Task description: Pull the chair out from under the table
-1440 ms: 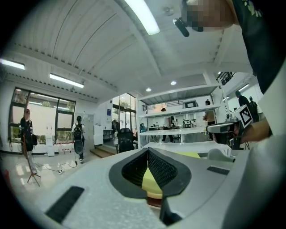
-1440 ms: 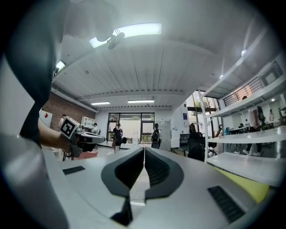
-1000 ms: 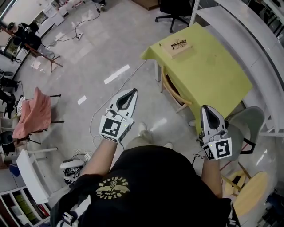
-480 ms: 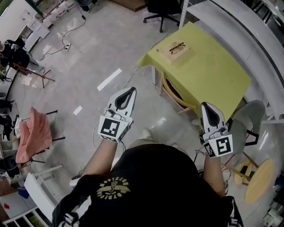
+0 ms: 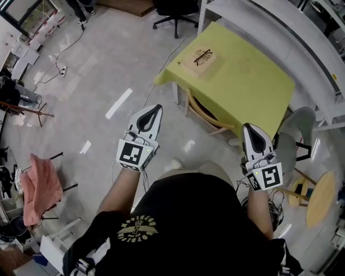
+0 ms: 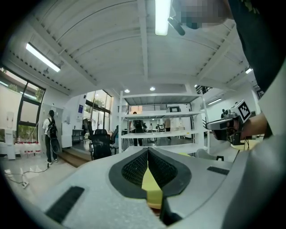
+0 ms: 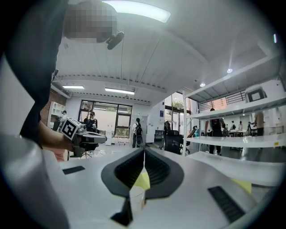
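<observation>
The wooden chair [image 5: 207,116] is tucked under the yellow-green table [image 5: 242,81]; only its curved back shows at the table's near edge. My left gripper [image 5: 156,108] is held out level over the floor, left of the chair, shut and empty. To the right, near the table's right corner, my right gripper [image 5: 252,128] is also shut with nothing in it. In the left gripper view the jaws [image 6: 148,150] meet, with the yellow table [image 6: 152,188] behind them. The right gripper view shows its jaws [image 7: 144,152] shut too.
Glasses lie on a flat box [image 5: 202,56] on the table. A grey chair [image 5: 294,135] and a wooden stool [image 5: 318,191] stand at the right. White shelving [image 5: 280,27] runs behind the table, a black office chair [image 5: 172,11] beyond. A pink cloth [image 5: 38,186] drapes a chair at left.
The person has walked toward the table, so the table and chair now lie nearer both grippers. Both grippers stayed shut and empty.
</observation>
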The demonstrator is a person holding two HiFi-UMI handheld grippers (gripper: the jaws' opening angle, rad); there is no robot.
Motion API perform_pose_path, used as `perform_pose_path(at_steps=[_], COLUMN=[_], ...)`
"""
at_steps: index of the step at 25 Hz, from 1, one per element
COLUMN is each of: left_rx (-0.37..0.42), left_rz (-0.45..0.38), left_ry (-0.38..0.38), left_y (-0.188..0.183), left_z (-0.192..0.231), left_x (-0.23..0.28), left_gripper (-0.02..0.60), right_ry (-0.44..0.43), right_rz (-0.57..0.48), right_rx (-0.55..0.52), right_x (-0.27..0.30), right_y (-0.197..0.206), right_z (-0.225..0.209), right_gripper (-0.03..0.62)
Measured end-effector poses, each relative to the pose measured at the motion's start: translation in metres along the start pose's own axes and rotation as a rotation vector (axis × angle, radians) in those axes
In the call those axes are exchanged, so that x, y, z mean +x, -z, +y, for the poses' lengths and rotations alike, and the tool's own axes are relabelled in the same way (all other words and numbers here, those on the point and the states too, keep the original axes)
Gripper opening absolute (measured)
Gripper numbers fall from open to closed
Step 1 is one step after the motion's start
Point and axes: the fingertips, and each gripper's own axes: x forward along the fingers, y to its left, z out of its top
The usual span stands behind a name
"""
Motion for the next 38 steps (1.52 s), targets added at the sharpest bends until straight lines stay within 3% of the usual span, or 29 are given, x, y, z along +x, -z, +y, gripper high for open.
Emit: perform_pose_path(at_steps=[10,24,31,35,38], left_rx=[0.019,0.058,-0.003,0.003,0.020], left_rz=[0.037,0.098,0.121,0.133,0.162], left_ry=[0.104,0.133,0.177,0.242,0.314], left_y=[0.005,-0.003,0.007,0.015,0.030], left_z=[-0.012,-0.021,-0.029,-0.042,-0.048], left_x=[0.064,0.160,0.207,0.222,0.231], left_gripper=[0.009,0.011,0.011,0.012,0.047], right_ry=[0.078,0.042,-0.013,-0.016,-0.018], right_rz=[0.019,-0.007,0.019,0.056,0.093], right_rx=[0.024,0.073,0.094,0.115,0.134], right_x=[0.009,0.051,0.054,0.053,0.058], right_y=[0.017,0.030,0.053,0.070,0.087], right_z=[-0.052,-0.137,-0.165,-0.171,-0.170], right_gripper=[0.012,0.012,0.014,0.019,0.086])
